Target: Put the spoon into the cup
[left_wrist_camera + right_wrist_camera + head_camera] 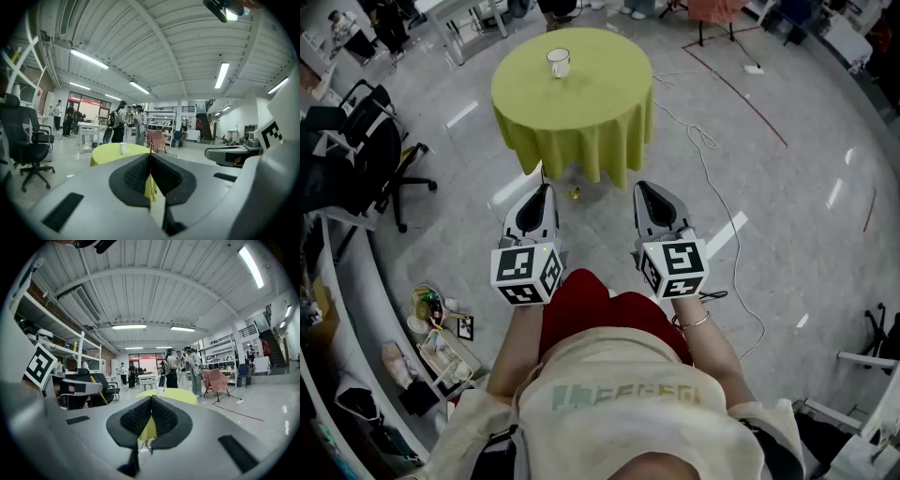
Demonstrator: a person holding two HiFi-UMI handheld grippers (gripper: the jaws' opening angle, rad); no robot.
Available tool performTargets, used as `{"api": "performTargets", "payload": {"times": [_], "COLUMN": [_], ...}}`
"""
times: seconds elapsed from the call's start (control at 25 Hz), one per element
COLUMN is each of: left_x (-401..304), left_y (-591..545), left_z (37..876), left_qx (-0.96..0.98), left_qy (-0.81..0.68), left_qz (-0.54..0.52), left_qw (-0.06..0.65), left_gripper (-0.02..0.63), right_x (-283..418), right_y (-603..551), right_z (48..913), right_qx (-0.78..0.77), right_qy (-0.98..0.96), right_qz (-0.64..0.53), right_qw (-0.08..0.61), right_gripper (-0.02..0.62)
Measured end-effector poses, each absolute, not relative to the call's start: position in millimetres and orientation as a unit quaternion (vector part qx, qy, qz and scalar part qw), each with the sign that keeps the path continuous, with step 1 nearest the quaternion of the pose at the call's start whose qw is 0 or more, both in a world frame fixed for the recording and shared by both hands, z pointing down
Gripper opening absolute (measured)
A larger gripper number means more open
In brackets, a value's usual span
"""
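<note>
Nothing of the task looks done yet: the person stands well back from the round table [581, 108] with its yellow-green cloth, and the white cup [559, 63] sits alone on the far part of the tabletop, well apart from both grippers. The left gripper [546, 190] and right gripper [643, 190] are held side by side over the floor, pointing toward the table; in the left gripper view the dark pads meet in a closed seam with nothing between them, and the right gripper view shows the same, so both are clenched and empty. No spoon can be made out on the table or in either gripper; a small yellowish object [574, 194] lies on the floor just before the cloth's hem, too small to identify. By this reading everything remains: approaching, finding and picking up the spoon, then lowering it into the cup
</note>
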State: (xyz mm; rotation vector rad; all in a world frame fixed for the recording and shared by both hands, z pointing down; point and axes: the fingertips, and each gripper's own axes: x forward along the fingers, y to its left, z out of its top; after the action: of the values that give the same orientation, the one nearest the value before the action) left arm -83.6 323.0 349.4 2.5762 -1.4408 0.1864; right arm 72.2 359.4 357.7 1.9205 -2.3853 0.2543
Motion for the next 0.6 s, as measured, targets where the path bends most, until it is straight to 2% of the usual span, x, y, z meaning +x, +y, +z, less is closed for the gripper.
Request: {"api": "performTargets", "payload": {"times": [0.6], "left_x": [-72.1], "left_y": [306.5], "left_z": [349.5], "left_qx": [0.868], "left_qy": [-0.482], "left_qz": [0.065], "left_qw": [0.096], "left_gripper": [0.025], "right_x": [84.3], "right_y": [345.6], "right_z": [354.6], "right_qx": [0.620], "right_qy": [-0.779], "right_qz": [0.096], "right_qw": [0.003], "right_gripper": [0.037]}}
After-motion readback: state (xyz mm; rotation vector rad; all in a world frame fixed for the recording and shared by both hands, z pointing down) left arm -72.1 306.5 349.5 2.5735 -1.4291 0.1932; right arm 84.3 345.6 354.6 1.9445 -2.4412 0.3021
